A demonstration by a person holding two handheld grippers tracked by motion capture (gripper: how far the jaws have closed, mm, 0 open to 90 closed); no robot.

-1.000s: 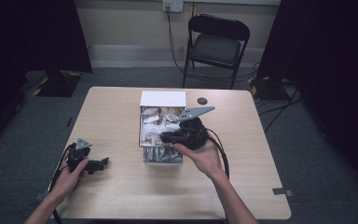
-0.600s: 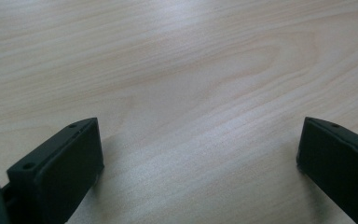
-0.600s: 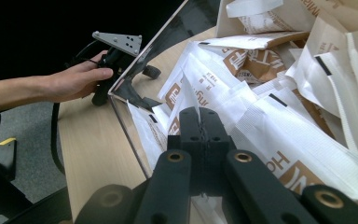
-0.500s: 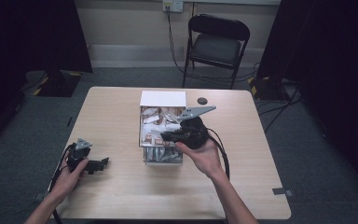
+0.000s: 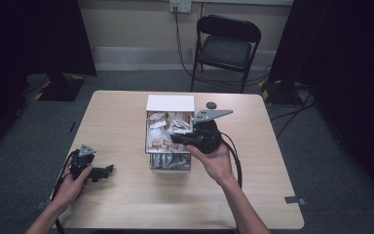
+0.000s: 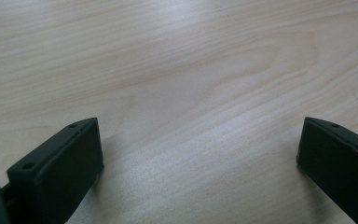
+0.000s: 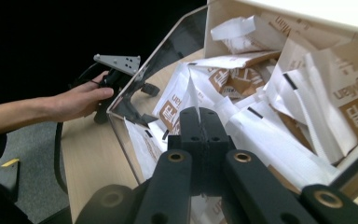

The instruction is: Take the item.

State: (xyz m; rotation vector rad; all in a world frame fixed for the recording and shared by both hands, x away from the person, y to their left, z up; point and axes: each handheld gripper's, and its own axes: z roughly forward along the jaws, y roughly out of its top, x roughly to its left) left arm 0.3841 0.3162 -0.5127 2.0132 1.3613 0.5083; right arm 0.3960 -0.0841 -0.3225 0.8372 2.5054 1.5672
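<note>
Almost nothing has shifted over the last second. My right tongs [image 5: 174,140] hang in the same place above the clear plastic box with the white rear panel [image 5: 149,146], tips pointing across its open top, and my right hand [image 5: 216,161] has only settled a shade. In the right gripper view those tongs [image 7: 199,112] are pressed fully together, the two black jaws meeting with no gap. Their tips sit right against the heap of white and brown paper sachets [image 7: 261,135] just beyond and beneath them. I cannot tell whether a thin sachet edge is caught between them or they are only resting on the pile. The sachets are all inside the box, directly under and ahead of my right tongs, and none has been lifted clear of the rim. My left tongs [image 5: 108,169] have not moved either. They lie well off to the side of the box on the pale wooden surface [image 5: 126,117], with my left hand [image 5: 73,183] draped over the handle. In the left gripper view they [image 6: 200,135] are spread wide, with bare wood grain between the jaws. I judge from this stillness that the pick is at its closing point. If the grip has taken, a slow lift should show a sachet coming up. If not, I need to spread the jaws and dig slightly deeper.
</note>
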